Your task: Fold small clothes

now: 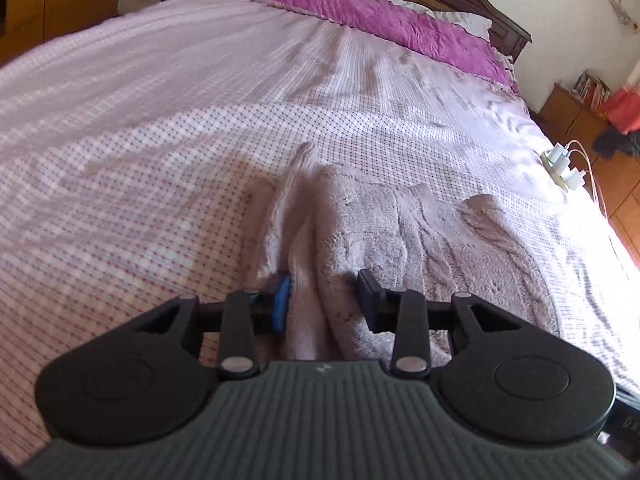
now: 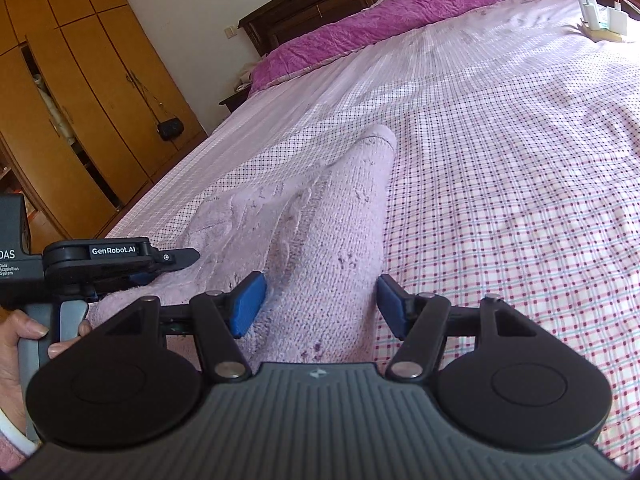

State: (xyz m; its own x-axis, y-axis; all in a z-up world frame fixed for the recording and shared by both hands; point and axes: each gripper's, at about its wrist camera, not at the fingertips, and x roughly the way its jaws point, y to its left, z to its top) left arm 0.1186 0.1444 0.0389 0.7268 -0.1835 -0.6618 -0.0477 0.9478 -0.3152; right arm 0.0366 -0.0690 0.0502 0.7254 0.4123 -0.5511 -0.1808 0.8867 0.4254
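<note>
**Op:** Pink fuzzy knit, a small pale sweater [image 2: 320, 240], lies on the pink-and-white checked bedspread [image 2: 500, 200] near the bed's near edge. One sleeve [image 2: 360, 184] stretches away from my right gripper [image 2: 318, 306].

**Obs:** Jaws?

**Op:** Right ones stand apart, straddling the sleeve's near end, blue pads [image 2: 248, 304] not pressing. Left gripper [image 1: 324, 300] also stands apart, over a bunched ridge of the knit [image 1: 298, 216]; its blue pad touches the fabric on one side, the other jaw is clear. I read both as gaping, nothing clamped.

**Obs:** How will it handle?

**Op:** My guess: light, limp, stretchy. It should drape and sag, not hold a crease. Fuzzy surface likely grips the pads well. I'd pinch a doubled edge at cuff or hem, not a single loose layer, so it doesn't stretch out.

**Obs:** Hazards?

**Op:** White chargers [image 1: 562, 166] at the bed's far edge, well apart.
</note>
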